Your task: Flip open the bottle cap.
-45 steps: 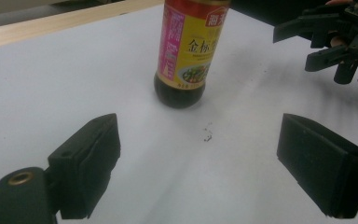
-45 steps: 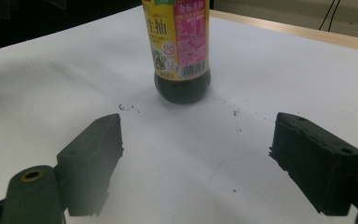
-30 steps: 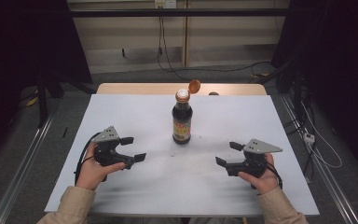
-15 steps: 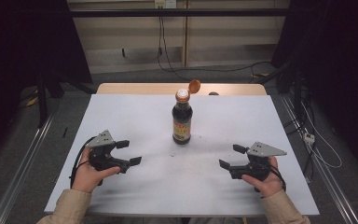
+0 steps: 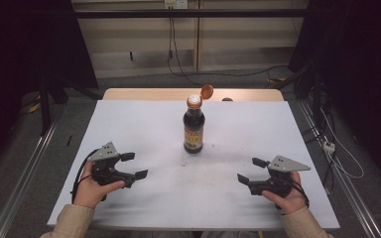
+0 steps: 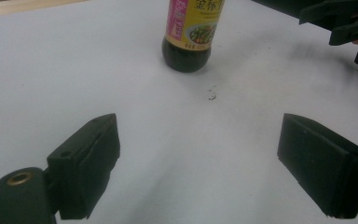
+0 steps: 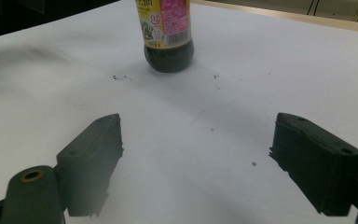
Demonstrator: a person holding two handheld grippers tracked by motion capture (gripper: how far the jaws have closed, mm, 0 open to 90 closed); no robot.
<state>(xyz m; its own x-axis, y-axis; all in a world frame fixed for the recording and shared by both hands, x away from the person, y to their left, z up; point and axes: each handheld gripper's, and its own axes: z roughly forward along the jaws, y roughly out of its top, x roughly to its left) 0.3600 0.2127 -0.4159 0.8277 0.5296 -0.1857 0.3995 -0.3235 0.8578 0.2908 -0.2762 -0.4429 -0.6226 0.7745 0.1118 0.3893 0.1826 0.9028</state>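
Left gripper: jaws spread wide, nothing between them, just bare tabletop under them. Right gripper: same, jaws apart and empty. Both sit near the tabletop's near edge, left one toward the near-left corner, right one toward the near-right, well apart from each other, each in a hand with a beige sleeve cut off by the frame bottom.

Bottle stands upright at about mid-width of the tabletop, toward the far edge, between the two grippers and well clear of both. Dark liquid, yellow/red label, orange flip cap hinged open and tilted back.

Hidden / hard to read:
- both gripper views crop the bottle above the label, so neck and cap are out of them; high view has those
- label print too small in high view; left gripper view gives yellow label with characters, right gripper view gives the barcode side
- small dark specks on the tabletop just in front of the bottle are clear in the gripper views, barely visible from above
- left gripper view catches the right gripper at its top right corner, partly cut off
- a small dark thing at the far edge behind the bottle, can't tell what it is
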